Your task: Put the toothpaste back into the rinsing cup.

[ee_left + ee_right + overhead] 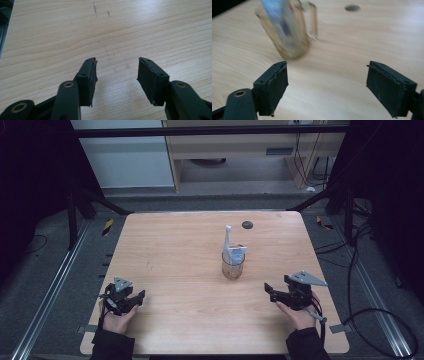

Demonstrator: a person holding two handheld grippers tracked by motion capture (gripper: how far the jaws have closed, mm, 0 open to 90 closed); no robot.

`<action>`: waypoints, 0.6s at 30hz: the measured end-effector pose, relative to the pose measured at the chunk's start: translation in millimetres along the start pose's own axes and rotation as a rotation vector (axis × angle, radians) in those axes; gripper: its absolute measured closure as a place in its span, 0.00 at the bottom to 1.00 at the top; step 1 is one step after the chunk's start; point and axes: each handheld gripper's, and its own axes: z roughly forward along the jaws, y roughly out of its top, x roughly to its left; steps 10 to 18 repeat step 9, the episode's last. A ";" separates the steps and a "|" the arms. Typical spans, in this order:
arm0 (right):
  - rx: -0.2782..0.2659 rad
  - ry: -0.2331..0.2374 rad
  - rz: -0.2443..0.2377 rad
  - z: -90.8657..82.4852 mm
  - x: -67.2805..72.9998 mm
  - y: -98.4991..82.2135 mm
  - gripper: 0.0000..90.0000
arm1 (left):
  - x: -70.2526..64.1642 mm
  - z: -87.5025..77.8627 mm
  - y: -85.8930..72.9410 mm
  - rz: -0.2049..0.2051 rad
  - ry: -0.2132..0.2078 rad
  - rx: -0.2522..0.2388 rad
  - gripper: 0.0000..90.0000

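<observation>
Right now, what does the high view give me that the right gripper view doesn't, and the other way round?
High view alone: the left gripper open over bare table, the white toothbrush standing in the glass mug, and the floor and cables around the table.

Right gripper view alone: the mug's handle, and the right gripper from behind its wide-open, empty jaws.

Both: the mug, the tube inside it, the dark round spot beyond it, the wood tabletop.
</observation>
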 end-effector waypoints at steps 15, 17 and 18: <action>0.038 -0.093 0.020 -14.9 -22.7 -24.3 0.15 | 1.6 1.6 -0.8 0.002 -0.009 -0.003 0.46; 0.038 -0.093 0.020 -14.9 -22.7 -24.3 0.15 | 1.6 1.6 -0.8 0.002 -0.009 -0.003 0.46; 0.038 -0.093 0.020 -14.9 -22.7 -24.3 0.15 | 1.6 1.6 -0.8 0.002 -0.009 -0.003 0.46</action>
